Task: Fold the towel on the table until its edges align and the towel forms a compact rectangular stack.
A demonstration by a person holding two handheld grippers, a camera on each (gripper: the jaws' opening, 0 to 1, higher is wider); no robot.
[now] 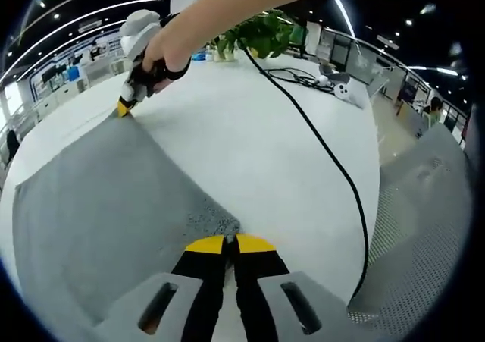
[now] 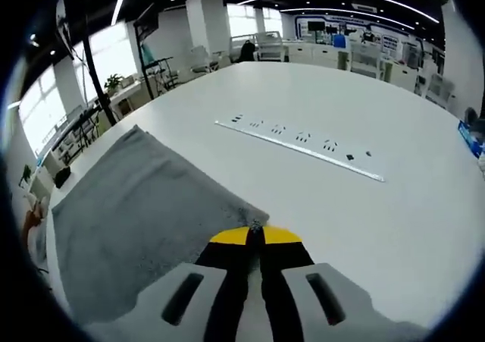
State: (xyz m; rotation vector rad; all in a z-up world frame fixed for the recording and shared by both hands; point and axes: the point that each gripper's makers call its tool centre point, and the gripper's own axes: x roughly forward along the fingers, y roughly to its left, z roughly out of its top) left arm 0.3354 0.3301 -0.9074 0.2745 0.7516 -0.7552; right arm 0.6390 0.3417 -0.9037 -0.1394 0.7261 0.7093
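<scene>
Towel: grey towel (image 1: pixel 106 213) lies flat and spread on the white bench (image 1: pixel 258 152); in the right gripper view the same towel (image 2: pixel 136 213) runs away to the left, its far edge close to the bench's edge.
Left claw: left claw (image 1: pixel 229 243) has its yellow tips pressed together on the near corner of the towel; jaws closed, pinching the cloth.
Right claw: right claw (image 2: pixel 254 236) likewise closed on a corner, a nub of grey fabric between the tips. From the left gripper view it appears across the cloth as the right claw (image 1: pixel 125 107), a hand (image 1: pixel 155 58) around it, tip at the far corner.
Step in hand: judged to be the first fold, two corners of one edge held, ready to carry over to the opposite edge.
How to do it well: lift both corners together and level, keep the held edge taut, travel at equal pace, lay corners onto the opposite corners, release only once the edges match.
Risk: uneven lift would skew the fold; a thin pinch may slip.
Around: black cable (image 1: pixel 326 152) crosses the bench beside the towel; a power strip (image 2: pixel 299 149) lies well apart; a potted plant (image 1: pixel 261 32) stands at the far side.
</scene>
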